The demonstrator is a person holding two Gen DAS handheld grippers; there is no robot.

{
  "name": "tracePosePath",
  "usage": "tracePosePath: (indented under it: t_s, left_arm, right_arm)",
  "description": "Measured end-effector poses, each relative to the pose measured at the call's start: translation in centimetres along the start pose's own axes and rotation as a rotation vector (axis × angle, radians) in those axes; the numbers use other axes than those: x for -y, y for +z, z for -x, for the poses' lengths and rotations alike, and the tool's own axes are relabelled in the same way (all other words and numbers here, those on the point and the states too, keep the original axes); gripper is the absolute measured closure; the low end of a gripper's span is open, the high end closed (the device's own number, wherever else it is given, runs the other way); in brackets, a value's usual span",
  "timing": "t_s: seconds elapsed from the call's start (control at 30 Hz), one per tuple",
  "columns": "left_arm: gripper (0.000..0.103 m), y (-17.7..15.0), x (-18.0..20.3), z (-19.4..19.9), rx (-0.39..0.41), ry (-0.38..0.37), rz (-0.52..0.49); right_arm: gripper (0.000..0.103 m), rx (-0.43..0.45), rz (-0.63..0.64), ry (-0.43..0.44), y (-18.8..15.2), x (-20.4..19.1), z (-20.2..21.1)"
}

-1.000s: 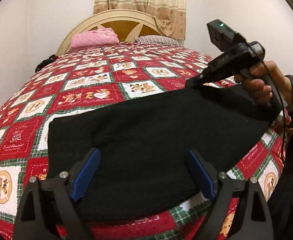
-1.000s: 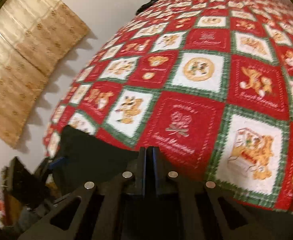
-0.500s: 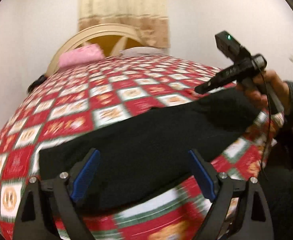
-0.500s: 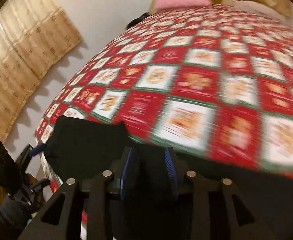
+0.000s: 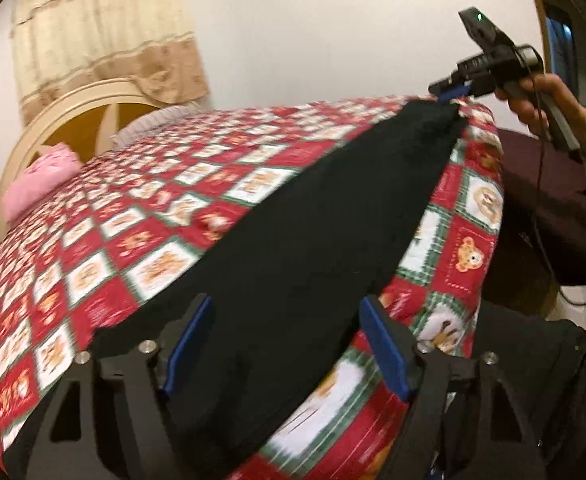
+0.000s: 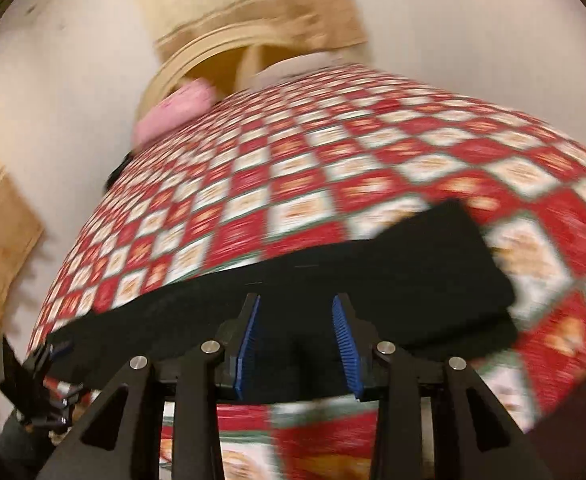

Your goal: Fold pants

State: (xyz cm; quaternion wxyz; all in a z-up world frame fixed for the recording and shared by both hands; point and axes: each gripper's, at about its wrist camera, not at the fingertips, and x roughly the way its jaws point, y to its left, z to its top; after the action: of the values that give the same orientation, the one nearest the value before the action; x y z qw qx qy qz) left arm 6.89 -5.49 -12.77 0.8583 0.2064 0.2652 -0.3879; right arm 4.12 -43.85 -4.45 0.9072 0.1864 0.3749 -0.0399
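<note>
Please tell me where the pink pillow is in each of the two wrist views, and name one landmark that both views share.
Left wrist view: the pink pillow lies at the far left, at the head of the bed, below the curved headboard.
Right wrist view: the pillow is upper left of centre, blurred, again against the headboard.
Shared landmark: the black pants on the quilt.
</note>
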Motion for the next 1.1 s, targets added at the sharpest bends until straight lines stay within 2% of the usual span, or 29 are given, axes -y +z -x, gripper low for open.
tracePosePath:
  t_s: [0.17, 0.3, 0.33, 0.4, 0.53, 0.57, 0.7, 0.73, 0.77, 0.8, 0.83, 1.1]
  left_arm:
    - [0.031, 0.3, 1.4, -1.8, -0.055, -0.025, -0.035]
    - [0.031, -0.1, 1.7, -2.8, -0.100, 0.000, -0.057]
    - [0.034, -0.1, 1.6, -3.0, -0.108, 0.004, -0.053]
    - [0.041, -0.2, 1.1, -3.5, -0.133, 0.000, -0.032]
    - [0.043, -0.1, 1.1, -3.9, -0.150, 0.000, -0.019]
    - [0.046, 0.0, 1.3, -3.9, -0.149, -0.002, -0.025]
    - [0.076, 0.2, 1.7, -3.9, -0.160, -0.027, -0.031]
    - [0.081, 0.2, 1.8, -4.0, -0.164, -0.024, -0.034]
    - [0.082, 0.3, 1.7, -4.2, -0.165, -0.018, -0.036]
    - [0.085, 0.4, 1.7, -4.1, -0.160, -0.016, -0.036]
    - [0.092, 0.4, 1.6, -4.0, -0.150, -0.015, -0.033]
    - [0.095, 1.3, -0.2, -1.0, -0.047, -0.083, 0.035]
  right_arm:
    - [0.064, 0.032, -0.095, -0.058, -0.4, 4.4, 1.2]
    - [0.064, 0.048, -0.135, -0.090, -0.5, 6.2, 1.7]
    - [0.064, 0.051, -0.139, -0.097, -0.5, 6.5, 1.7]
    - [0.064, 0.055, -0.156, -0.102, -0.6, 7.2, 1.9]
    - [0.064, 0.054, -0.163, -0.074, -0.5, 7.6, 1.4]
    - [0.064, 0.058, -0.154, -0.075, -0.4, 7.5, 1.2]
    - [0.064, 0.038, -0.123, -0.078, 0.1, 7.1, -0.3]
    - [0.066, 0.036, -0.115, -0.097, 0.2, 7.1, -0.6]
    - [0.071, 0.037, -0.111, -0.113, 0.3, 7.0, -0.8]
    - [0.089, 0.039, -0.105, -0.121, 0.4, 7.0, -0.9]
    - [0.094, 0.047, -0.097, -0.125, 0.6, 6.9, -0.7]
    - [0.097, 0.164, -0.031, -0.121, 1.4, 5.2, 3.6]
